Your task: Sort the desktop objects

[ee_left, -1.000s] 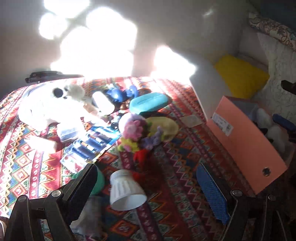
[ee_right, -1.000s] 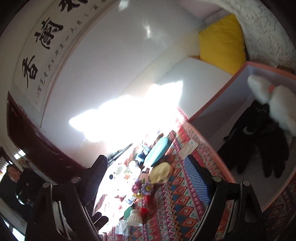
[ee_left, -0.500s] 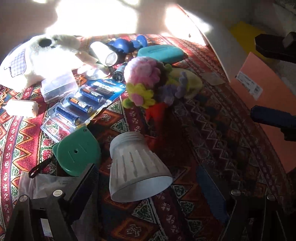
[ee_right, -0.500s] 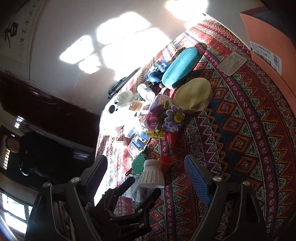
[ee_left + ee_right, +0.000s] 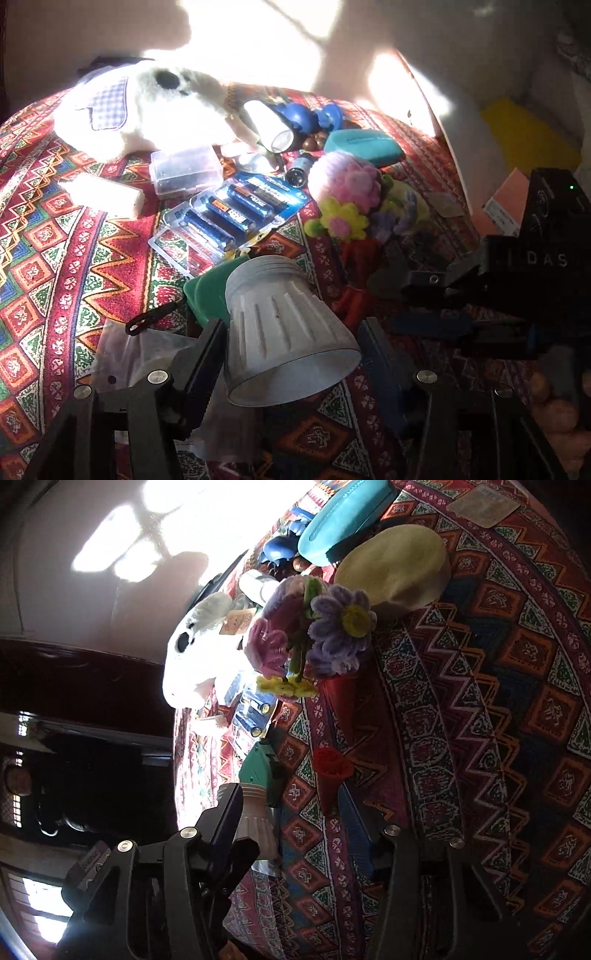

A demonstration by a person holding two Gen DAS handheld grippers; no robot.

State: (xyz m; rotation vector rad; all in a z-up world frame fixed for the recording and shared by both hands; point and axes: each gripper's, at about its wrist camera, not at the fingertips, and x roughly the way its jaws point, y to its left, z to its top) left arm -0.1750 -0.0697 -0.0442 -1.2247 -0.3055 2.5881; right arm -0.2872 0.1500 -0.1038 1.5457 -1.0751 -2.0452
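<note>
A white ribbed cone (image 5: 288, 339), like a lamp housing, lies on its side on the patterned cloth (image 5: 74, 258). My left gripper (image 5: 293, 350) is shut on it, one finger against each flank. The right wrist view shows the same cone (image 5: 255, 823) low at the left. A small red cone (image 5: 330, 771) lies near my right gripper (image 5: 290, 819), which is open but narrowed, with nothing pinched. In the left wrist view the right gripper (image 5: 413, 302) reaches in from the right, its tips just beside the red cone (image 5: 354, 299).
A green tape measure (image 5: 207, 295), battery pack (image 5: 236, 214), clear box (image 5: 186, 170), white plush toy (image 5: 140, 107), flower bunch (image 5: 347, 192) and teal case (image 5: 364, 146) crowd the cloth beyond. A plastic bag (image 5: 129, 354) lies at the left finger. An orange box (image 5: 506, 199) stands right.
Both grippers came down toward the table. The left gripper's fingers closed in around the white cone. The right gripper swung away from the orange box to the red cone and narrowed.
</note>
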